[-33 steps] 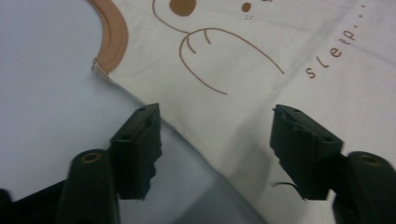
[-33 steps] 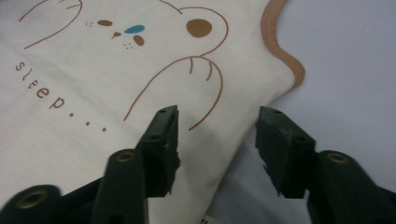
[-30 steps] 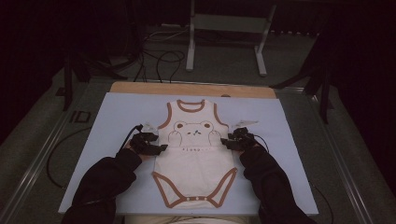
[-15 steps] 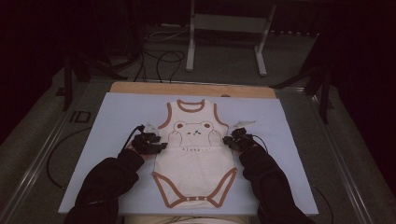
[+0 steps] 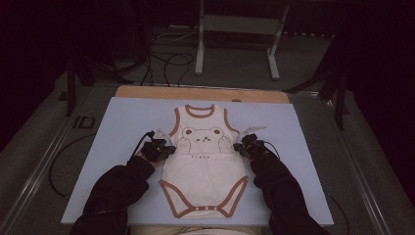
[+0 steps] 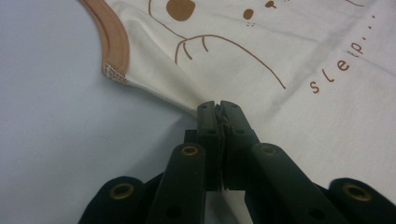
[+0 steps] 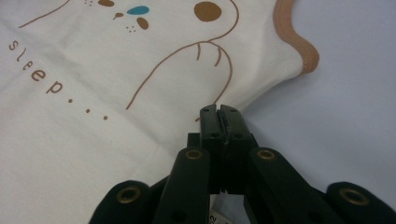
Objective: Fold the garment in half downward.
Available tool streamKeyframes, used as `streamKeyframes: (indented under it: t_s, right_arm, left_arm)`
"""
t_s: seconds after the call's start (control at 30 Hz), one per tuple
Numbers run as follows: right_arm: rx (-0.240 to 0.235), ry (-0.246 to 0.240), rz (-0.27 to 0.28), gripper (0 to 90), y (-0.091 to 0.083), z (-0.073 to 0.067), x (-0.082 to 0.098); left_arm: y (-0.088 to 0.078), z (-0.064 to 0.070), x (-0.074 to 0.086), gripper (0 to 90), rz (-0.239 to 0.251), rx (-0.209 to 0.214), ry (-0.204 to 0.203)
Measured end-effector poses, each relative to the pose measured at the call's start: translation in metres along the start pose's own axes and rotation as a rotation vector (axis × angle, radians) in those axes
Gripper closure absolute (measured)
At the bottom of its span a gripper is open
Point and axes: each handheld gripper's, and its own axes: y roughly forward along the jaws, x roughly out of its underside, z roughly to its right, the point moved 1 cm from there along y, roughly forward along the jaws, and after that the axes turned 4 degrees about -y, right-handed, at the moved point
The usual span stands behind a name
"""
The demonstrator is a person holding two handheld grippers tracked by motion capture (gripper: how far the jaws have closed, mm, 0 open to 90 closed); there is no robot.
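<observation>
High view: the bodysuit (image 5: 204, 161) is pinched at each side edge by the left gripper (image 5: 164, 150) and right gripper (image 5: 243, 147), jaws just closed on fabric

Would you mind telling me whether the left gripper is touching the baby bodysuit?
Touching. In the left gripper view, the left gripper has its jaws shut on the side edge of the cream baby bodysuit, with the fabric puckering up into the tips.

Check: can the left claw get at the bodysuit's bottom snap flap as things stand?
Probably yes, but not directly. The left claw is shut on the bodysuit at its side edge, so it would have to let go first. The snap flap lies flat and uncovered on the blue mat, beside the left sleeve.
</observation>
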Motion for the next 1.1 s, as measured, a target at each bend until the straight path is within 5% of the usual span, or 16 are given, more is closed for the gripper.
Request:
streamKeyframes:
  t_s: [0.57,1.1]
  right_arm:
    - [-0.001,0.007,0.058,89.9,-0.02,0.0,-0.008]
    - [-0.012,-0.002,0.102,89.9,-0.046,-0.01,-0.006]
  left_arm:
    - [-0.023,-0.001,-0.005,90.0,0.073,-0.008,-0.039]
    - [-0.049,0.01,-0.006,90.0,0.101,0.02,-0.002]
